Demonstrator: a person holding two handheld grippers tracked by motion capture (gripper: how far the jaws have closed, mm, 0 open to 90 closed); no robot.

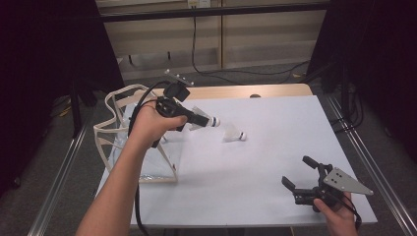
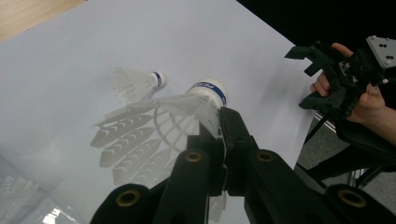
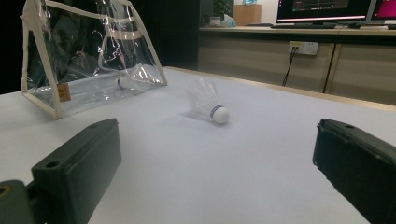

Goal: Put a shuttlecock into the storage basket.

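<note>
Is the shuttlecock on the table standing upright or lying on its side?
Lying on its side: the shuttlecock rests on the white table with its cork tip and feather skirt both down on the surface.

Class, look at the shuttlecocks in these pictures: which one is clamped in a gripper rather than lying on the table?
The shuttlecock pinched by its feathers in the left gripper, held above the table. The other shuttlecock lies loose on the white table, untouched.

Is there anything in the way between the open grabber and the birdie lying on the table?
No. The right gripper has its jaws open, and the white table between it and the lying shuttlecock looks bare. The other shuttlecock is off to the side, clamped in the left gripper.
</note>
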